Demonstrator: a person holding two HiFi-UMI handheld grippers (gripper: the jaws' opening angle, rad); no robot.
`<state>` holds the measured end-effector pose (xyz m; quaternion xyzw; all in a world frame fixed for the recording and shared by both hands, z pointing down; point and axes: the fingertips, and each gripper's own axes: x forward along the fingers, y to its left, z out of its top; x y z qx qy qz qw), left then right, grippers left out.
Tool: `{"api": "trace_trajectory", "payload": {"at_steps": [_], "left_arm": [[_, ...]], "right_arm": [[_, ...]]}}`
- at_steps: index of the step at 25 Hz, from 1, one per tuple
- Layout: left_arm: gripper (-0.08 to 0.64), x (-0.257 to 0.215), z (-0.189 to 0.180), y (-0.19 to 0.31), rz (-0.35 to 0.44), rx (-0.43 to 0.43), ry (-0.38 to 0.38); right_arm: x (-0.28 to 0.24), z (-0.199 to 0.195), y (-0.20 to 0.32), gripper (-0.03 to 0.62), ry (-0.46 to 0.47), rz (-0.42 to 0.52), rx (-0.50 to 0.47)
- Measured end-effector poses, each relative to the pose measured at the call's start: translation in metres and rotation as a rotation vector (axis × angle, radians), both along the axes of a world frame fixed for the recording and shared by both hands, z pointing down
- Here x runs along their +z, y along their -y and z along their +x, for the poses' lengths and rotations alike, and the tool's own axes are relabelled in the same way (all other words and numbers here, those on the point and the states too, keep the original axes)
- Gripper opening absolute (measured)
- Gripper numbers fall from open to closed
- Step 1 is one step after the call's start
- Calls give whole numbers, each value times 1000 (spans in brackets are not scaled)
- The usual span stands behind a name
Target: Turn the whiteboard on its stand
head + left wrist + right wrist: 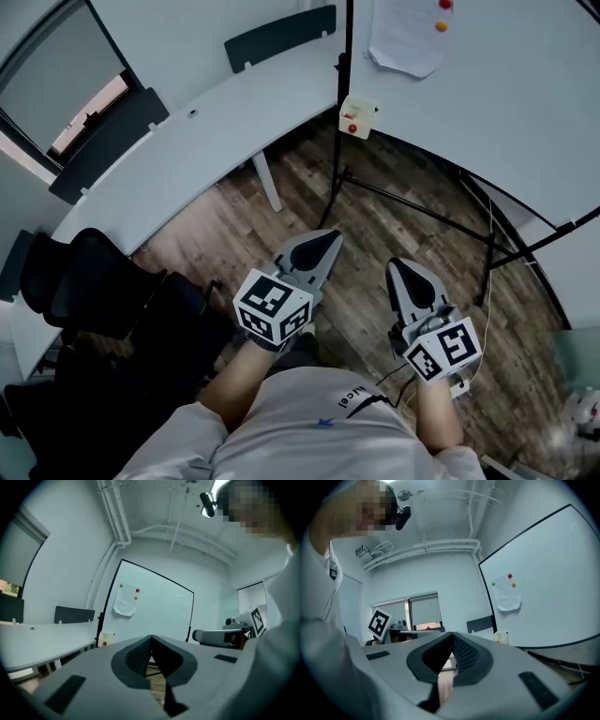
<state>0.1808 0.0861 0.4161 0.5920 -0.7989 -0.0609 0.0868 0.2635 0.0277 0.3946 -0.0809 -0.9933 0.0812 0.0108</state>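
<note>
The whiteboard point(487, 84) stands ahead on a black stand point(427, 211), a sheet of paper point(408, 37) pinned to it with coloured magnets. In the left gripper view the whiteboard point(154, 606) faces me, framed in black; in the right gripper view the whiteboard point(548, 592) fills the right side. My left gripper point(330, 241) is shut and empty, held low in front of me, well short of the stand. My right gripper point(396, 267) is shut and empty beside it, also away from the board.
A long white curved desk point(178, 159) runs along the left with dark dividers point(279, 36). Black office chairs point(103, 291) stand at the lower left. A small eraser box point(357, 116) hangs on the board's left post. A cable point(487, 253) trails over the wooden floor.
</note>
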Motion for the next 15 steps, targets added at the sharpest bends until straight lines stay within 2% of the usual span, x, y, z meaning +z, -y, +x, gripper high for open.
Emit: {"api": "trace_trajectory", "payload": {"at_steps": [7,9,15], "left_arm": [[11,-5,-105,1,14,87,37],[11,-3,-134,-2,20,81,35],[11,0,-190,26,30,92,11]], "right_arm": [[-13,-103,-7,12,11,31,111],[-10,-128,-11,12,-1,22,115],[-11,-176,13,12,-26,23,138]]}}
